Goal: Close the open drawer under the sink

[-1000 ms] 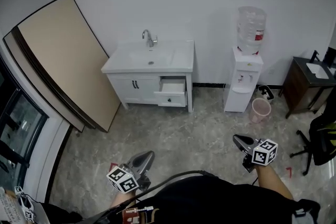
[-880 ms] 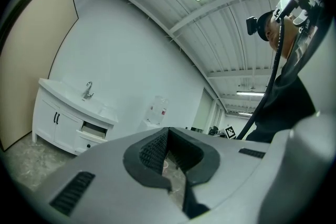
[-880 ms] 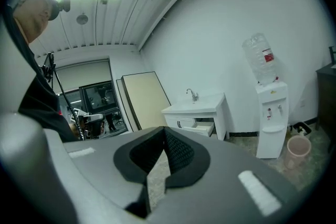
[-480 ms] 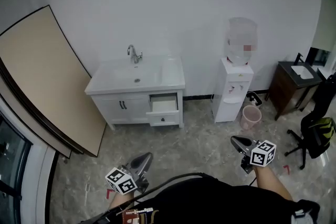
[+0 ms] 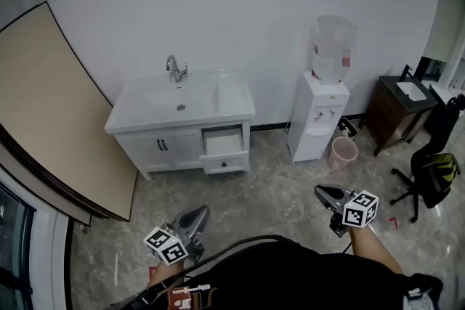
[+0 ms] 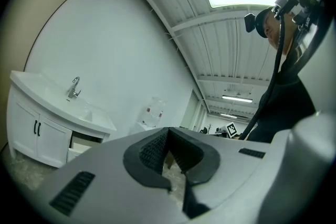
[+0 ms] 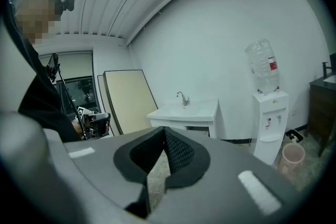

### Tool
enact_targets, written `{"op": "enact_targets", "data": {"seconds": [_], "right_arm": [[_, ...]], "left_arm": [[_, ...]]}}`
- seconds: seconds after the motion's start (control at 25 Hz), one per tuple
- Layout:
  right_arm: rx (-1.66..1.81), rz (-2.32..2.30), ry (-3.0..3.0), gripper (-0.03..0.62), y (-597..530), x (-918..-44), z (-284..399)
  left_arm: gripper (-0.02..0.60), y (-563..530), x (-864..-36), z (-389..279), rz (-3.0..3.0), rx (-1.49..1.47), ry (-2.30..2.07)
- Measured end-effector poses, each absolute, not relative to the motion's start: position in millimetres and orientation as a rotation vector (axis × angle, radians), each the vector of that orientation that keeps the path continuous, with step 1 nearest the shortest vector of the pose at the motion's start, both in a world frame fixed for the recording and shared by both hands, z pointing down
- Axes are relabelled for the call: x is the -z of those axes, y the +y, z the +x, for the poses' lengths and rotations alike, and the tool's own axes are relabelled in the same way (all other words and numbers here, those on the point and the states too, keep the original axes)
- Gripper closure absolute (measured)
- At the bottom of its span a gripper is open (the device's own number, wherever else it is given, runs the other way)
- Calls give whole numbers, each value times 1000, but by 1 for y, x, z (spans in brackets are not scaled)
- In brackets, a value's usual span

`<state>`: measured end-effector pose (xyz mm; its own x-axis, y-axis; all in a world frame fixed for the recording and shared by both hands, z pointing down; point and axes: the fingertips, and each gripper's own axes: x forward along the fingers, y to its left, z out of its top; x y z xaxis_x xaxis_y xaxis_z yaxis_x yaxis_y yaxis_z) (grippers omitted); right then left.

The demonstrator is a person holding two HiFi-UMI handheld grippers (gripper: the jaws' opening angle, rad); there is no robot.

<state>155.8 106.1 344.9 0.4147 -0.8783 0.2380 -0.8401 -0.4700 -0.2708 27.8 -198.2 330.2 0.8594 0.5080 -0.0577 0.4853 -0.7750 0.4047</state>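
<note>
- The drawer (image 5: pixel 222 152) stands pulled out of the white sink cabinet (image 5: pixel 156 149), left of centre in the head view. Its front faces the room, so a straight push should shut it.
- The left hand-held gripper (image 5: pixel 197 214) at lower left and the right hand-held gripper (image 5: pixel 322 192) at lower right both have their jaws pressed together on nothing. They are well apart from the drawer, probably just carried along on the approach.

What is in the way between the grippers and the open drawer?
Nothing visible. Only bare floor lies between the left gripper, the right gripper and the open drawer; the water dispenser and pink bin stand aside.
</note>
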Motion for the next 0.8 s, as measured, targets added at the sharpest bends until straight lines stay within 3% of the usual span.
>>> {"op": "enact_targets", "data": {"seconds": [0.4,0.8], "right_arm": [[539,-2461,1637,592,91,-361,231],[446,-2369,1844,592,117,-336,392]], "left_arm": [[581,-199,-342,81,2655,-118,646],[581,-149,-322,190,2731,-59,416]]}}
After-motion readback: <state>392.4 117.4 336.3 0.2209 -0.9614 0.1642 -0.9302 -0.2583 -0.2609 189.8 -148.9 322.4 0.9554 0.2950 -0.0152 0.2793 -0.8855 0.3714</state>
